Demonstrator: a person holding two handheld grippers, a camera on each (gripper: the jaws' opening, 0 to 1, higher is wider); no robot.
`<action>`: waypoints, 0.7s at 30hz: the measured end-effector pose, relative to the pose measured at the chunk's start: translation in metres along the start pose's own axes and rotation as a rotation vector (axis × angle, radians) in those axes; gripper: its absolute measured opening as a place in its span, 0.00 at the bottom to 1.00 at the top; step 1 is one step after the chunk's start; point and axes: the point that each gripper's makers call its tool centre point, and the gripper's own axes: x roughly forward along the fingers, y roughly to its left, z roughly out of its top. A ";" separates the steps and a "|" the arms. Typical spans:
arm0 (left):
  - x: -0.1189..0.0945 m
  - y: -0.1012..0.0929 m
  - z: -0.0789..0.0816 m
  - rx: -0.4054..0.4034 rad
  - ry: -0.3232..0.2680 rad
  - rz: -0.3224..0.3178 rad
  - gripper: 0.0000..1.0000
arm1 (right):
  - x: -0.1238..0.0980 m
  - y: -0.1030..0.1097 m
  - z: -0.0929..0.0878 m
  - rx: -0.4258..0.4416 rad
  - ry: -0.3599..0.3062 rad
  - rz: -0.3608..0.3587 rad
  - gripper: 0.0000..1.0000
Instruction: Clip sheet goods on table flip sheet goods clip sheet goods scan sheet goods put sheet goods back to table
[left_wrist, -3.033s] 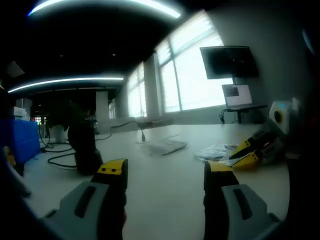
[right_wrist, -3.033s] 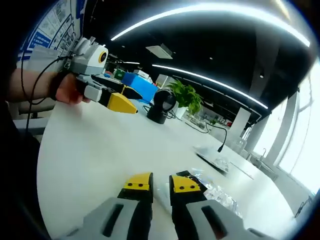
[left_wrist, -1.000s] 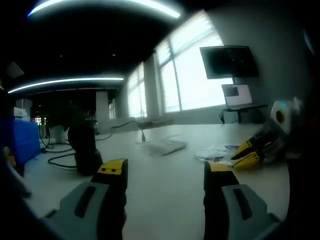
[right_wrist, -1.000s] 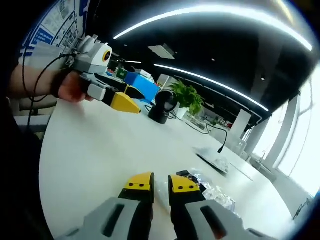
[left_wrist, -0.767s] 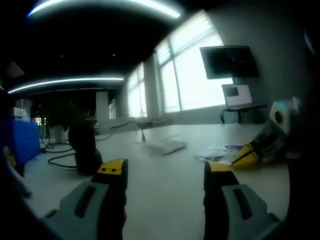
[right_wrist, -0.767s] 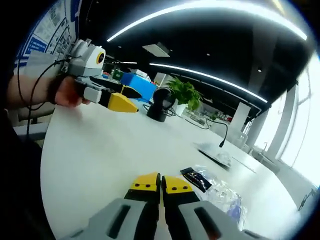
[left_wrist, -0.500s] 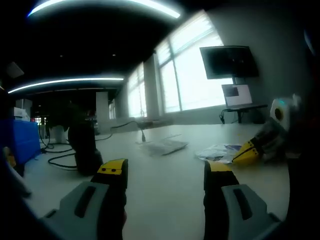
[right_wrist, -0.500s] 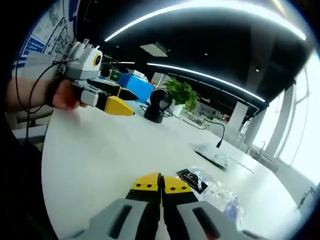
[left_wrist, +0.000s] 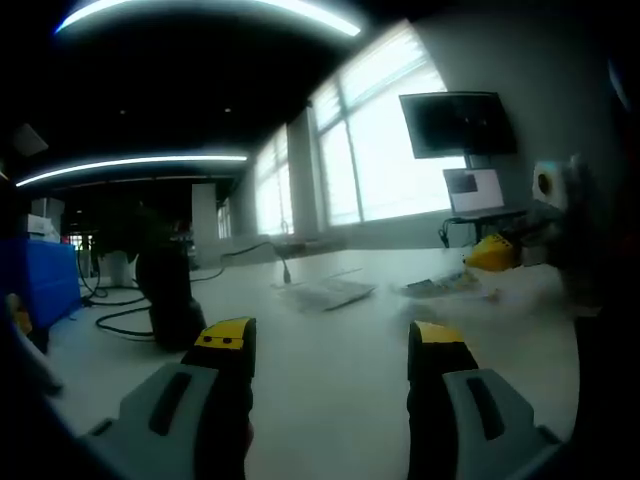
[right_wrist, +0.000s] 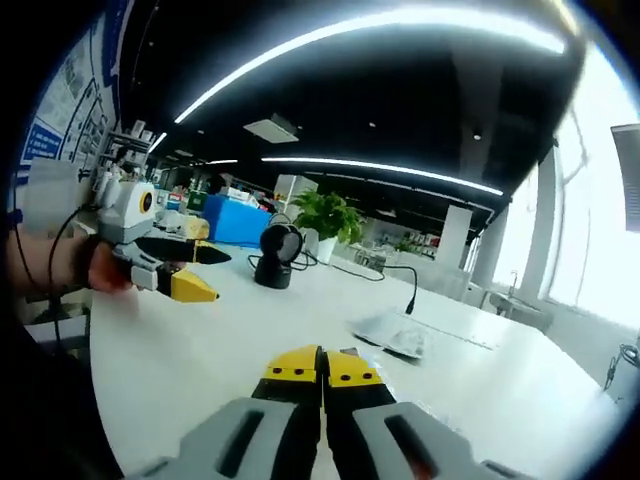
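Observation:
In the left gripper view the sheet goods (left_wrist: 447, 286), a clear plastic packet with a printed card, hang blurred above the white table (left_wrist: 330, 380). They hang from my right gripper (left_wrist: 492, 252), which is raised at the right. My left gripper (left_wrist: 330, 338) stands open low over the table with nothing between its jaws. In the right gripper view my right gripper (right_wrist: 322, 364) has its yellow tips pressed together; only a dark sliver of the packet (right_wrist: 348, 352) shows beside them. The left gripper (right_wrist: 180, 272), held in a hand, stays open at the far left.
A black stand scanner (left_wrist: 168, 298) (right_wrist: 272, 252) sits on the table with cables beside it. A flat grey sheet (left_wrist: 327, 292) (right_wrist: 388, 333) lies mid-table. A blue box (right_wrist: 238, 222) and a plant (right_wrist: 324, 216) are beyond. A monitor (left_wrist: 460, 122) hangs by the windows.
My right gripper went from slightly apart to shut on the packet's edge, then lifted it off the table and tilted up. The left gripper has not moved.

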 end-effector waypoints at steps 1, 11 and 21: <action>0.000 0.000 0.000 0.000 0.000 0.000 0.54 | -0.001 -0.005 0.003 0.005 -0.004 -0.009 0.00; 0.000 0.000 0.000 0.002 0.002 -0.002 0.54 | -0.008 -0.053 0.025 0.069 -0.037 -0.082 0.00; 0.000 0.000 0.000 -0.001 -0.002 -0.002 0.54 | -0.008 -0.081 0.053 0.102 -0.083 -0.129 0.00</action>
